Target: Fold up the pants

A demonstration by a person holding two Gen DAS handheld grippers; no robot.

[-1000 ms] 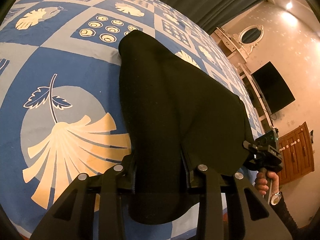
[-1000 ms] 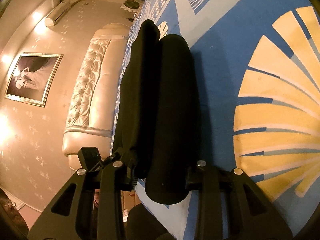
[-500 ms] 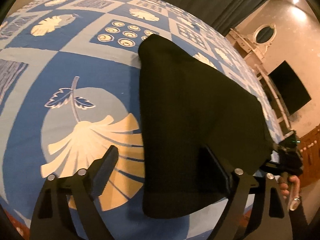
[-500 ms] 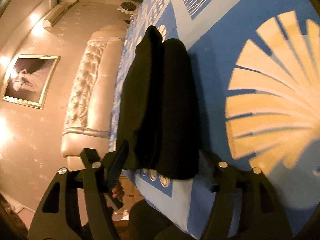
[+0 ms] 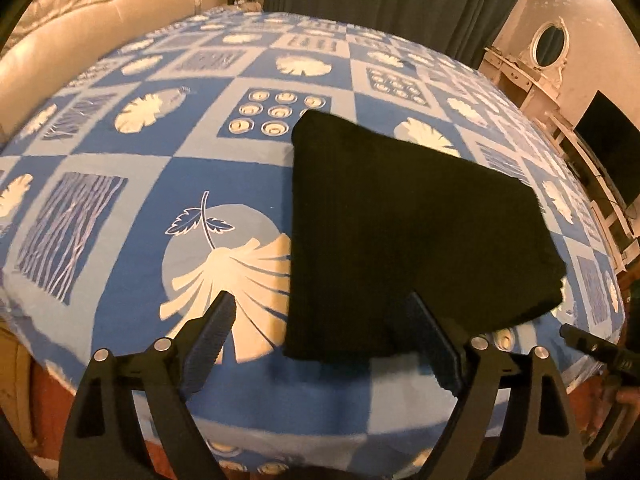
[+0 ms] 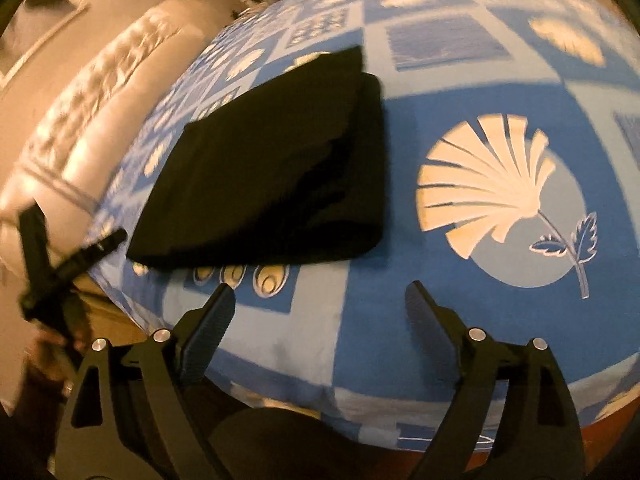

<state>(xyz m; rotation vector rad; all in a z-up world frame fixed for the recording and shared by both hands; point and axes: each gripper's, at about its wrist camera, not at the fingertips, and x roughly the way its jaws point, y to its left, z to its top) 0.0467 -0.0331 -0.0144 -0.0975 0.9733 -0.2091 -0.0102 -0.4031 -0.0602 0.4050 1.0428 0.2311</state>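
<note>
Since a moment ago, we are seeing both grippers let go of the black pants (image 5: 400,236) and pull back and up from them. The left gripper (image 5: 320,312) was pinching the near edge of the pants before; now its jaws have just been opening and are standing wide, with nothing squeezed. Its right finger (image 5: 430,340) is in front of the near edge of the pants, but it is not pressing on them. The right gripper (image 6: 320,304) has just been opening its jaws too, and only the bedspread is showing between them now. The pants are lying clear beyond its tips.

We are looking at a big bed with a blue and white bedspread (image 5: 200,152) covered in squares, shells and leaves. A padded cream headboard (image 5: 80,32) is standing at the far left end. Dark curtains (image 5: 380,4) are hanging behind the bed. By the right wall we are seeing a cream shelf unit (image 5: 532,92) with an oval mirror, and a dark screen (image 5: 608,152) next to it.

The pants are lying flat on the bedspread, folded into a thick dark block, near the bed's front edge. In the right view we are seeing stacked layers along its side. One corner is touching a big cream shell print (image 5: 240,276).

In the right view, the left gripper is showing blurry at the far left edge.
</note>
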